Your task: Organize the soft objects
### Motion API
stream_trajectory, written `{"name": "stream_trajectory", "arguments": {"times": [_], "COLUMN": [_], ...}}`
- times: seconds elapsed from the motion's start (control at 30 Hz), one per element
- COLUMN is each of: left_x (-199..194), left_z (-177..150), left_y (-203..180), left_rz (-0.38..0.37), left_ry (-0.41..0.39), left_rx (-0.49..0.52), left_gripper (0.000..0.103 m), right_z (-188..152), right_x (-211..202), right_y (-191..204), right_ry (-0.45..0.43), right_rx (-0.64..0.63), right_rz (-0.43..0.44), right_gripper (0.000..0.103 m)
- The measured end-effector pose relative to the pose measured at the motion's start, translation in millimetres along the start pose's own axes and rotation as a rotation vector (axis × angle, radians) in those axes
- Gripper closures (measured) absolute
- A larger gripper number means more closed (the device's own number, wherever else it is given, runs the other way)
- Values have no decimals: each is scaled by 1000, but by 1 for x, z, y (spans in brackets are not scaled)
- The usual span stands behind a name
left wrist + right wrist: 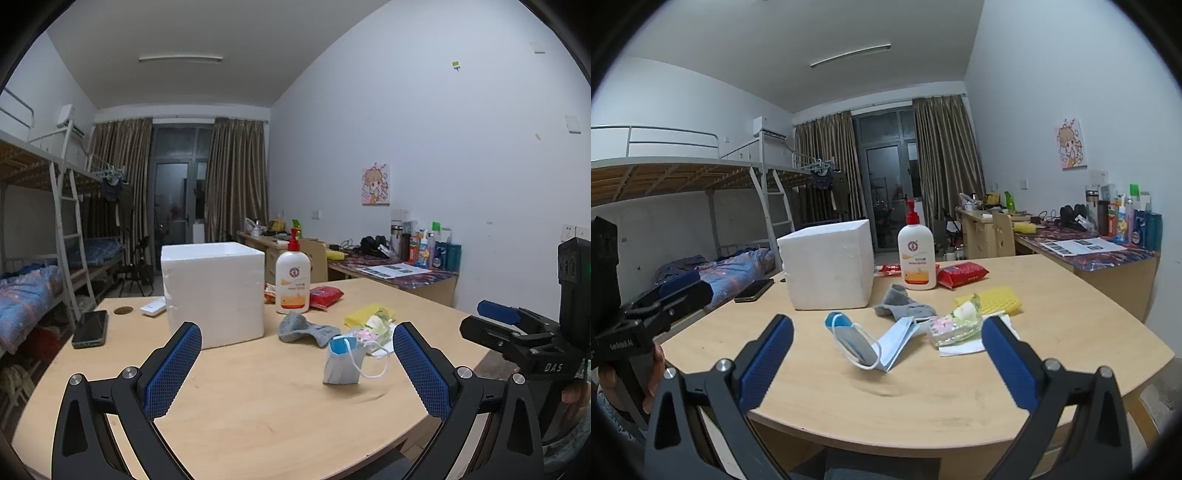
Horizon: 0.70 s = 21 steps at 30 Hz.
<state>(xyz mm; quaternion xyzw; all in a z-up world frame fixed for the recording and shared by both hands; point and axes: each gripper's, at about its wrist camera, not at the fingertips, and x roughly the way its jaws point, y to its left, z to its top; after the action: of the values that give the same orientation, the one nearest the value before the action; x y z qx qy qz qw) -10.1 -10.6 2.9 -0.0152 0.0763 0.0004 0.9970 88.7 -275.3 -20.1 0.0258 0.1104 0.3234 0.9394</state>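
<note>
While both grippers, left gripper [297, 369] and right gripper [886, 363], are spread wide and hold nothing, the face mask [886, 349] lies at 12 o'clock. Only the left view shows the white charger [152, 307] behind the foam box [214, 291].

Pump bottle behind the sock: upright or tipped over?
Upright. The pump bottle stands on its base on the table, red pump head on top, beside the white foam box.
</note>
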Motion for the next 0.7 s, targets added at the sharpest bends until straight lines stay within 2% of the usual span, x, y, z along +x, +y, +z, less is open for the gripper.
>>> {"name": "stream_trajectory", "arguments": {"times": [0.13, 0.33, 0.57, 0.7], "left_x": [-2, 0, 1, 1], "left_z": [0, 1, 2, 1], "left_y": [0, 1, 3, 4], "left_rz": [-5, -3, -2, -4], "left_ry": [-5, 1, 4, 3], "left_rx": [0, -2, -18, -19], "left_gripper": [0, 0, 0, 0], "right_z": [1, 1, 1, 1], "right_x": [-1, 1, -2, -1], "right_y": [-3, -3, -2, -1], "right_ry": [-5, -1, -8, -6], "right_rx": [21, 17, 4, 6], "right_rz": [38, 2, -7, 17], "right_gripper": [0, 0, 0, 0]}}
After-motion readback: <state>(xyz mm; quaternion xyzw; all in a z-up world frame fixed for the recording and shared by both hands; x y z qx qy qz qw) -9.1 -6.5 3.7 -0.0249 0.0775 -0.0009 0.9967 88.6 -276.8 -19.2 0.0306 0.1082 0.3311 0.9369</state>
